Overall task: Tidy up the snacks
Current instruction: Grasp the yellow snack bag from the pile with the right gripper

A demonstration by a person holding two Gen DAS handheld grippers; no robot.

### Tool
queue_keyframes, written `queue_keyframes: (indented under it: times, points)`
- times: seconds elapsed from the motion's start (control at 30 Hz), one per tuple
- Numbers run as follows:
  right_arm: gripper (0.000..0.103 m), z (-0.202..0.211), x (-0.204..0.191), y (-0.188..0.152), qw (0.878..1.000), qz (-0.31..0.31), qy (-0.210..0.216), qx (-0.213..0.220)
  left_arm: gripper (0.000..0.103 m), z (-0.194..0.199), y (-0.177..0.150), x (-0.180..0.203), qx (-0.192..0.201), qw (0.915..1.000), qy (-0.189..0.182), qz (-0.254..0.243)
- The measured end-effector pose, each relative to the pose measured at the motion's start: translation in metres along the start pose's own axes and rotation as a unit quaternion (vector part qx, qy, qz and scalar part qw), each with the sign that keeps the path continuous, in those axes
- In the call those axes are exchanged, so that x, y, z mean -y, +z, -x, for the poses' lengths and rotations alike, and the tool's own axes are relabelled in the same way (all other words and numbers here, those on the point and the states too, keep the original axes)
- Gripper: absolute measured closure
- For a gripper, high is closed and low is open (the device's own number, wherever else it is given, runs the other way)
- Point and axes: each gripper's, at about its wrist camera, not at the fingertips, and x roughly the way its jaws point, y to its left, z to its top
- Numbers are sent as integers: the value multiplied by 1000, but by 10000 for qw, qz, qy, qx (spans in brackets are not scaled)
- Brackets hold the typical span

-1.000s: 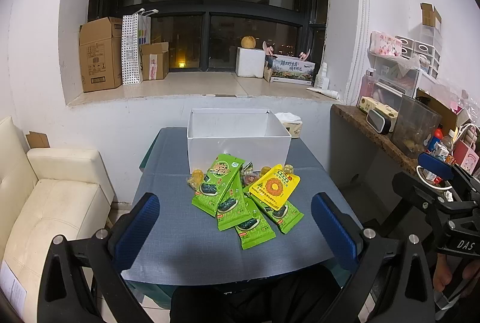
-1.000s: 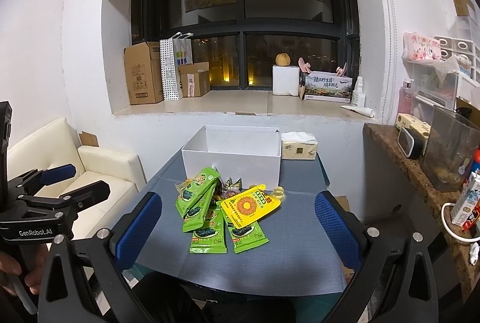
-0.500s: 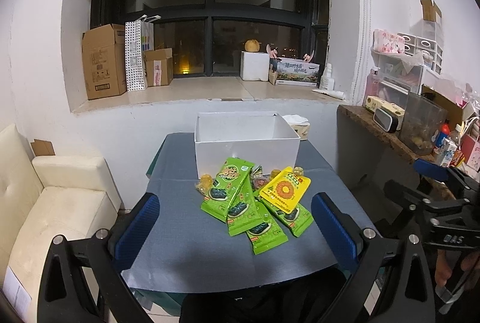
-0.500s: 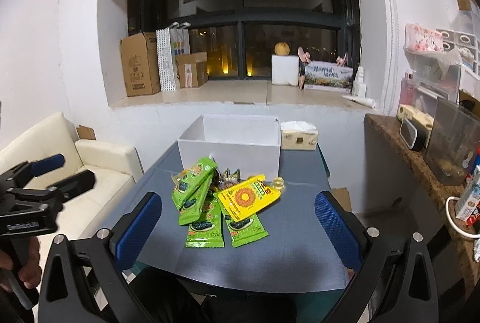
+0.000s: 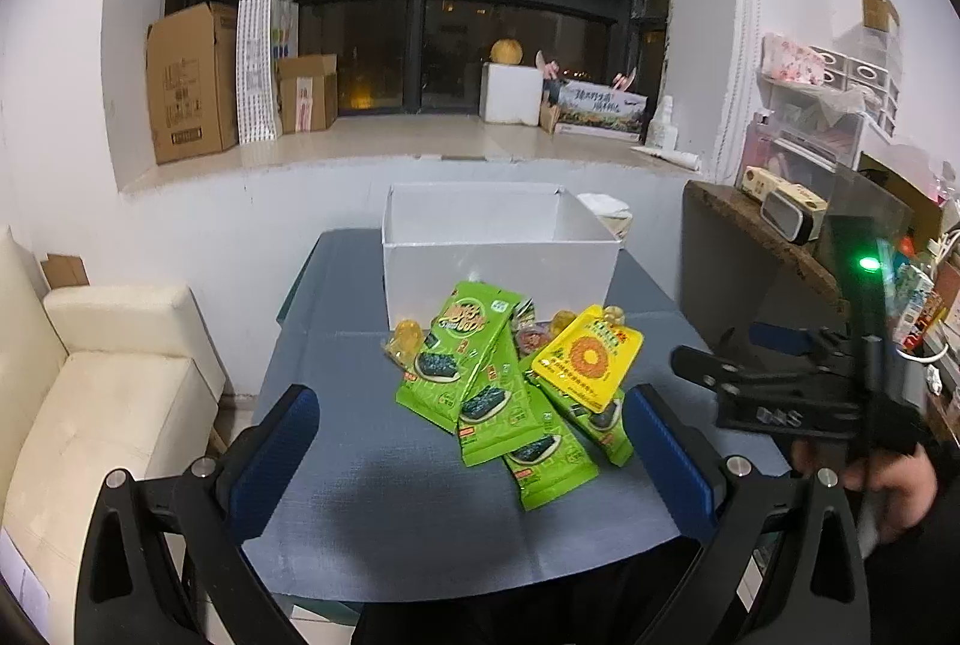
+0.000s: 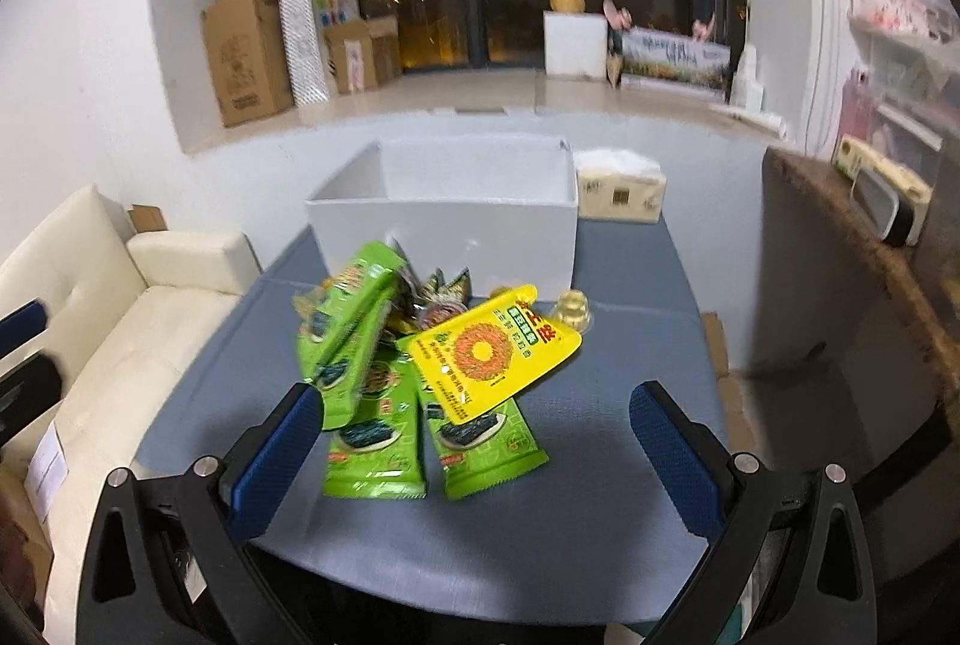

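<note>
A pile of snacks lies on the blue-grey table point(image 5: 384, 489) in front of an empty white box point(image 5: 498, 249). The pile holds several green seaweed packets point(image 5: 474, 363), a yellow sunflower-seed pouch point(image 5: 588, 357) on top and small jelly cups point(image 5: 408, 336). My left gripper point(image 5: 471, 456) is open above the near side of the pile and holds nothing. In the right wrist view the green packets point(image 6: 360, 345) and yellow pouch point(image 6: 492, 351) lie just ahead of my open right gripper point(image 6: 474, 459). The white box point(image 6: 444, 231) stands behind them.
A tissue box point(image 6: 621, 192) sits to the right of the white box. A cream sofa point(image 5: 114, 381) stands left of the table, and a cluttered brown counter point(image 5: 774, 237) is on the right. A hand point(image 5: 888, 483) holds the right gripper point(image 5: 717, 345) at the table's right edge.
Both grippers have moved forward and down toward the snack pile, which now looks larger and closer. The snacks and the box have not moved.
</note>
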Motion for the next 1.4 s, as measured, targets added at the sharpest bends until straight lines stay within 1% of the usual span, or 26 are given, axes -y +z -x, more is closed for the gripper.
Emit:
queue_keyframes:
  times: [0.1,0.23,0.3,0.33,0.4,0.47,0.5,0.53,0.57,0.6,0.63,0.7,0.73,0.77,0.83,0.87,0.97,1.13,1.23,1.3,1.33,1.4]
  points:
    - [0,-44,7,7,9991,-247,-75,-340,0,-17,0,-4,-94,9999,62,-38]
    - [0,-91,14,13,9959,-680,-6,-599,0,-39,2,-13,-219,9998,32,-19]
    - [0,-121,24,18,9895,-1206,-8,-801,0,-50,2,-19,-280,9996,2,24]
    - [0,-130,27,20,9867,-1364,-40,-880,0,-55,2,-21,-303,9995,-5,49]
    - [0,-155,36,23,9772,-1828,-144,-1073,0,-67,1,-28,-376,9993,1,87]
    - [0,-170,41,26,9698,-2121,-251,-1178,0,-77,1,-33,-441,9990,18,99]
    - [0,-175,42,28,9674,-2217,-226,-1199,0,-82,1,-36,-477,9988,19,110]
    - [3,-179,42,29,9665,-2246,-223,-1219,0,-87,0,-38,-512,9986,1,112]
    - [4,-183,41,30,9655,-2235,-322,-1293,0,-91,0,-41,-544,9985,-14,99]
    - [9,-186,41,30,9645,-2236,-400,-1348,0,-96,-1,-42,-567,9984,4,79]
    - [16,-189,41,30,9628,-2266,-475,-1392,0,-98,-2,-43,-586,9983,14,67]
    - [21,-188,41,33,9632,-2287,-465,-1335,0,-105,-3,-46,-648,9979,-12,77]
    - [27,-187,41,36,9632,-2281,-467,-1339,0,-107,-4,-47,-668,9977,-21,87]
    - [31,-182,39,38,9653,-2225,-490,-1279,0,-109,-4,-48,-675,9977,-39,92]
    - [55,-173,34,44,9709,-2049,-486,-1141,0,-113,-5,-48,-697,9975,-72,102]
    - [58,-170,32,47,9731,-1947,-494,-1129,0,-115,-6,-49,-714,9974,-80,109]
    - [66,-166,29,48,9754,-1810,-460,-1167,0,-119,-6,-47,-736,9971,-121,119]
    - [81,-147,26,50,9804,-1614,-443,-1043,0,-117,-7,-40,-733,9972,-161,66]
    - [86,-139,29,44,9813,-1615,-292,-1002,0,-117,-6,-40,-722,9972,-180,102]
    - [90,-133,31,43,9826,-1581,-277,-938,0,-118,-5,-38,-716,9972,-183,116]
    - [92,-133,32,44,9834,-1557,-266,-893,0,-119,-6,-37,-711,9972,-182,110]
    - [93,-121,33,44,9864,-1446,-255,-737,0,-122,-6,-34,-719,9972,-189,75]
